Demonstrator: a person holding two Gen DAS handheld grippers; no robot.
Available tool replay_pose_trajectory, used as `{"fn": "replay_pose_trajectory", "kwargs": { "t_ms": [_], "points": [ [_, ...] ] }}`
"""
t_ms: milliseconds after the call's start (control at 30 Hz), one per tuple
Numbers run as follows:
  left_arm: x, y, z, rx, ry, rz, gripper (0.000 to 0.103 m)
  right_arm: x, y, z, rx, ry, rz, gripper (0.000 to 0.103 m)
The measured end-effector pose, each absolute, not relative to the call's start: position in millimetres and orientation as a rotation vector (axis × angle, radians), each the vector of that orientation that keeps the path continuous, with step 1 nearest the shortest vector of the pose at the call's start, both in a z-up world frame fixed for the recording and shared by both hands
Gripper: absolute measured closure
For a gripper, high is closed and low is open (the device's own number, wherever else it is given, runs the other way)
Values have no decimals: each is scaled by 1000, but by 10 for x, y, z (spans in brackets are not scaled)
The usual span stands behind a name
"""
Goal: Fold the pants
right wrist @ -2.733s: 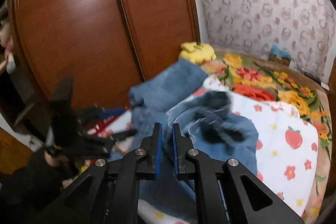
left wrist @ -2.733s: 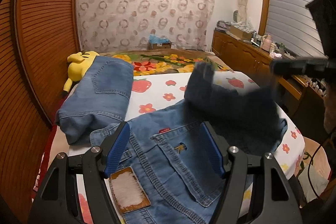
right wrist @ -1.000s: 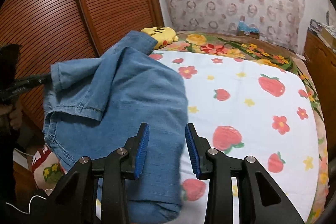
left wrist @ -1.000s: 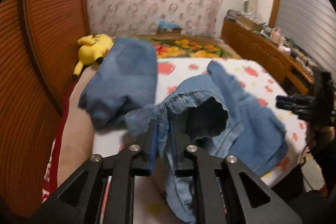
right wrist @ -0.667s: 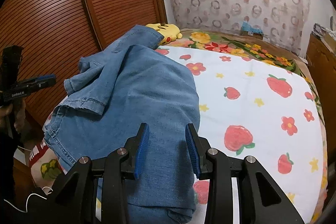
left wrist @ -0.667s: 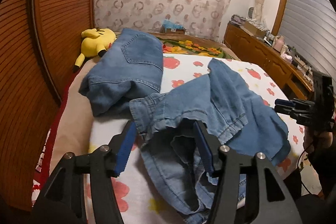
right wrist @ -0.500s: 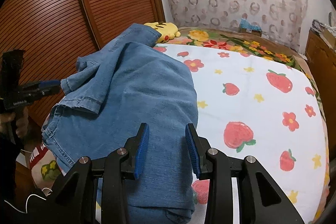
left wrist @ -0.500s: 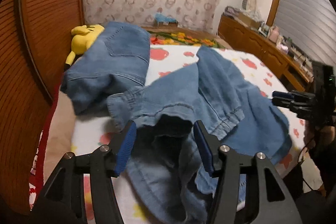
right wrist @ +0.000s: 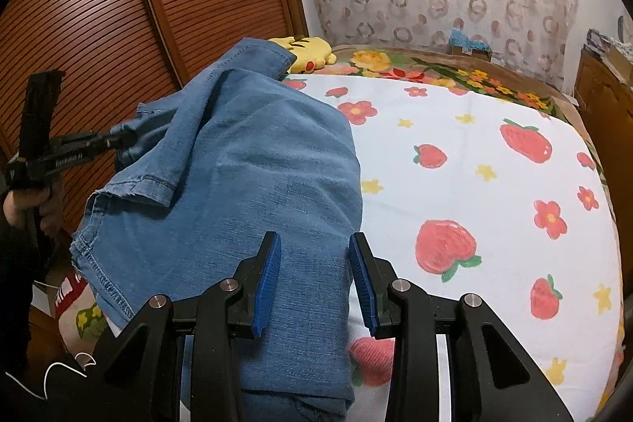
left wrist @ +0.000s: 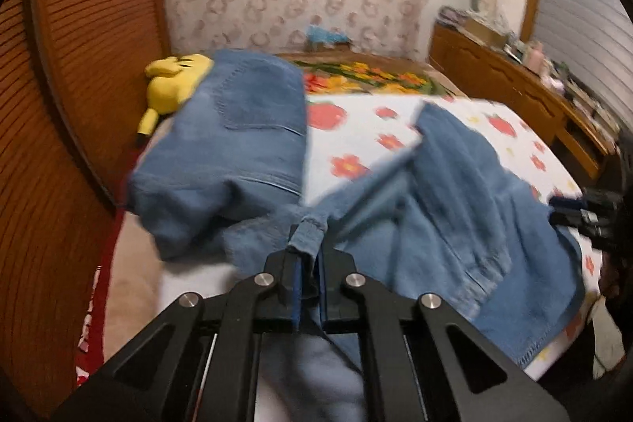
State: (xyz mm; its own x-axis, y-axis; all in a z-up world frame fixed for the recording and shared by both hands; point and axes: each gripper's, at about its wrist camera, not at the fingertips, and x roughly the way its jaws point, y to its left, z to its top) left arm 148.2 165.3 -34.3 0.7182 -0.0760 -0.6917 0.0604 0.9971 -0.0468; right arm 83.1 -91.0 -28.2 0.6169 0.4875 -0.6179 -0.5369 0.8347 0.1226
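Observation:
Blue denim pants [left wrist: 455, 200] lie rumpled across the strawberry-print bed sheet [left wrist: 356, 129]. My left gripper [left wrist: 308, 263] is shut on a hemmed edge of the pants and holds it up off the bed. In the right wrist view the same pants [right wrist: 237, 176] spread over the left side of the bed, and the left gripper [right wrist: 118, 139] shows there pinching the cloth. My right gripper [right wrist: 314, 275] is open and empty, its blue pads just above the near end of the pants. It also shows at the right edge of the left wrist view [left wrist: 581, 208].
A second pair of folded jeans [left wrist: 237, 145] lies at the bed's left side by a yellow plush toy [left wrist: 174, 82]. A slatted wooden wardrobe [right wrist: 118, 18] stands left of the bed. A wooden dresser [left wrist: 514, 93] with clutter runs along the right wall.
My left gripper went from open over the pants to shut on a hem edge. My right gripper stayed open above the pants.

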Motion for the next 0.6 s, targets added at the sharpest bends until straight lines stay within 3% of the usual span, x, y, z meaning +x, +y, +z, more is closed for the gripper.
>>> {"fn": "replay_pose_trajectory", "kwargs": {
  "t_ms": [200,333,600],
  "points": [
    [1485,1866,-299,-71,766,-78,82,821,-899,-286,-75,684,595,66],
    [1447,1919,-304,-85,771,-55,52,824,-889,-287,-73,683,594,66],
    [1239,1676,-189,-69,708,-93,47,742,-889,-266,-66,666,591,66]
  ]
}}
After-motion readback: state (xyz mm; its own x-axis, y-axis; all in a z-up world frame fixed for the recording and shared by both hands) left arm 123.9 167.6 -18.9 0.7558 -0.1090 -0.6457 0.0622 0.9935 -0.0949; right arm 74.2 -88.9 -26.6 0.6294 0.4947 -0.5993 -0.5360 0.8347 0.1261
